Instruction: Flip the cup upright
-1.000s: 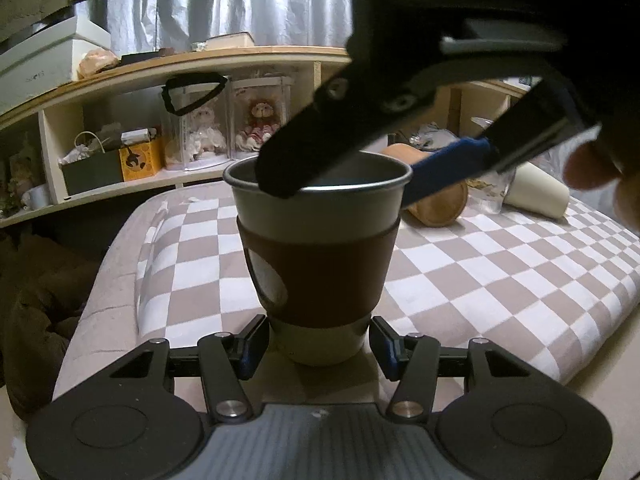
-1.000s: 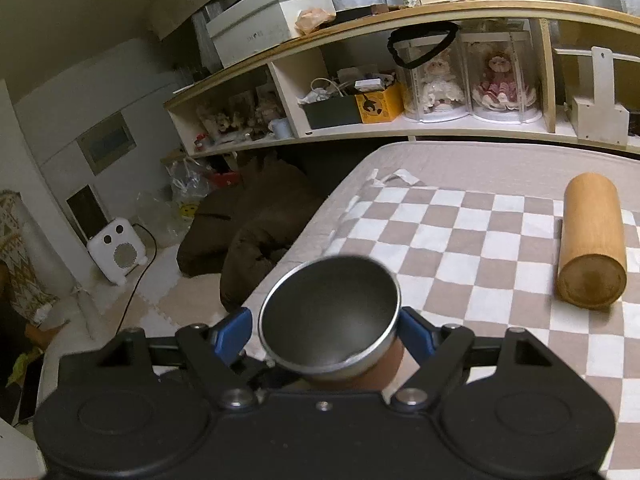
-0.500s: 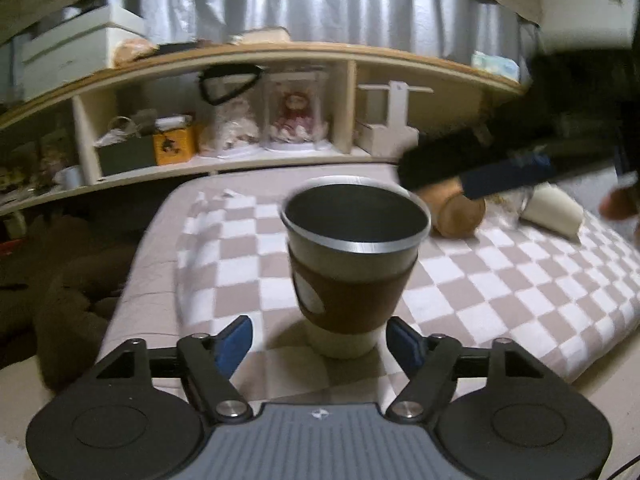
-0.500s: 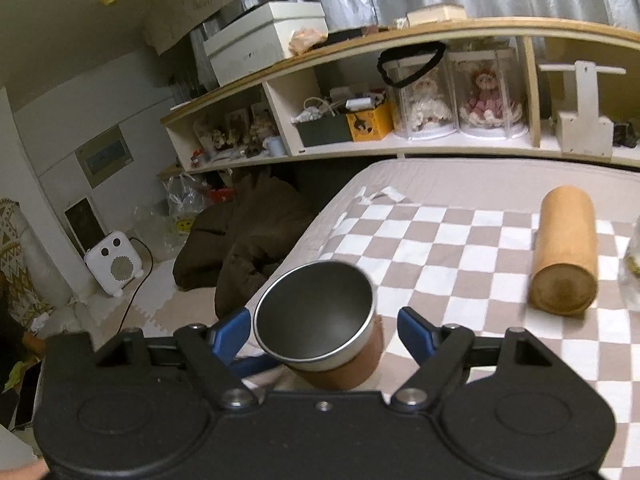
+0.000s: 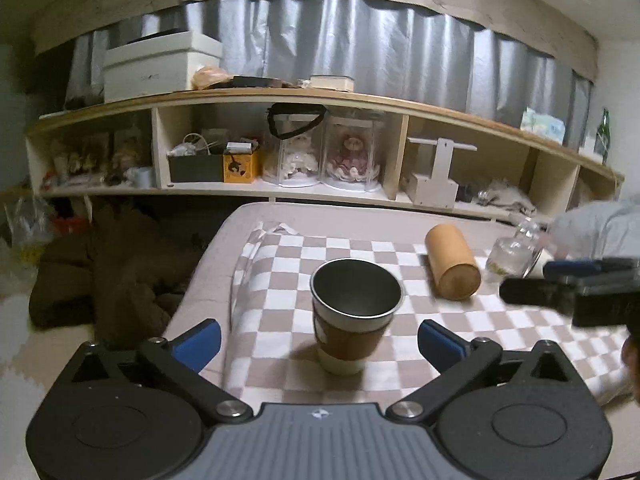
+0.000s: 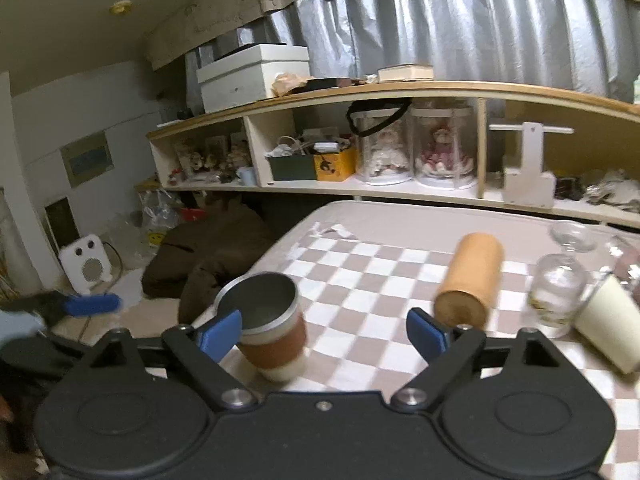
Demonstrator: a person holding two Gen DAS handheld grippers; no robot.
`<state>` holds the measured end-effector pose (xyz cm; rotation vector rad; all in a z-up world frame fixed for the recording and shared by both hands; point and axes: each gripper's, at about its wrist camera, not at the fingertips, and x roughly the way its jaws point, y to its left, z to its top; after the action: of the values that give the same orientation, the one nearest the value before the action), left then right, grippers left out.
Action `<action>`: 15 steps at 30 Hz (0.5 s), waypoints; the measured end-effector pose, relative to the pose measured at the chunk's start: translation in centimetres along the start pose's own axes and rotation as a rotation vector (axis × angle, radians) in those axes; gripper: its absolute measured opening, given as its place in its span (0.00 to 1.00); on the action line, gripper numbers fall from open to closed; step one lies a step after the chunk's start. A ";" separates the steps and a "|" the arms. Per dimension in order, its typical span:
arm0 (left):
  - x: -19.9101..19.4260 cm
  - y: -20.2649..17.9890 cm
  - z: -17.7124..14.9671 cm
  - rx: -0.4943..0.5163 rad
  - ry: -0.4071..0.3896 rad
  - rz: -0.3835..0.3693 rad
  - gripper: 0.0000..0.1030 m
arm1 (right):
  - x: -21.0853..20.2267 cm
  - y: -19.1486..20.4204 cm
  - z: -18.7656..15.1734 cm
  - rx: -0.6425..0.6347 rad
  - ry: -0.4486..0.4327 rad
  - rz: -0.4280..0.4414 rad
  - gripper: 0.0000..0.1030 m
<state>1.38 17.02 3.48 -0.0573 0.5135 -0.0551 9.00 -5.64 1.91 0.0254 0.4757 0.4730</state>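
**Cup upright, both grippers off it**

Steel cup with brown sleeve (image 5: 355,316) stands mouth-up at the near-left corner of the checkered cloth (image 5: 400,252), so the flip looks done. Left gripper (image 5: 319,338) is spread wide, clear of it. Right gripper (image 6: 322,332) is likewise spread, holding nothing. Wooden cylinder (image 5: 452,266) lies far right, apart.

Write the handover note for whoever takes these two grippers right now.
Left gripper: open, empty, pointed at the cup.
Right gripper: open, empty, to the cup's right.
Cup: upright on the checkered cloth, mouth up, nothing touching it.
Nearby, lying on their sides: wooden cylinder, glass bottle, cream cup.
Done: the flip.
Left: probably nothing for this cup; just keep both grippers clear of it.
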 end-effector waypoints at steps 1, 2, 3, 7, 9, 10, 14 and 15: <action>-0.4 -0.3 -0.1 -0.002 -0.004 0.010 1.00 | -0.5 -0.2 -0.2 -0.010 0.000 -0.009 0.90; -0.7 -0.6 -0.3 -0.002 -0.009 0.023 1.00 | -0.9 -0.4 -0.5 -0.021 -0.001 -0.016 0.91; -1.1 -0.9 -0.5 -0.005 -0.014 0.036 1.00 | -1.4 -0.6 -0.7 -0.032 0.000 -0.023 0.92; -2.2 -1.6 -1.0 -0.015 -0.037 0.076 1.00 | -2.8 -1.3 -1.5 -0.065 0.003 -0.055 0.98; -2.6 -1.9 -1.0 -0.015 -0.046 0.093 1.00 | -3.4 -1.5 -1.9 -0.075 0.001 -0.064 0.99; -2.7 -2.0 -1.0 -0.020 -0.042 0.093 1.00 | -3.7 -1.6 -2.0 -0.078 0.000 -0.069 1.00; -3.0 -2.5 -1.6 -0.012 -0.025 0.104 1.00 | -4.8 -2.2 -2.4 -0.077 -0.009 -0.081 1.00; -3.1 -2.6 -1.7 -0.007 -0.029 0.112 1.00 | -5.0 -2.4 -2.5 -0.078 -0.011 -0.084 1.00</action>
<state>-2.26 14.56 3.72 -0.0363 0.4873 0.0565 4.96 -10.19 1.59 -0.0673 0.4456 0.4085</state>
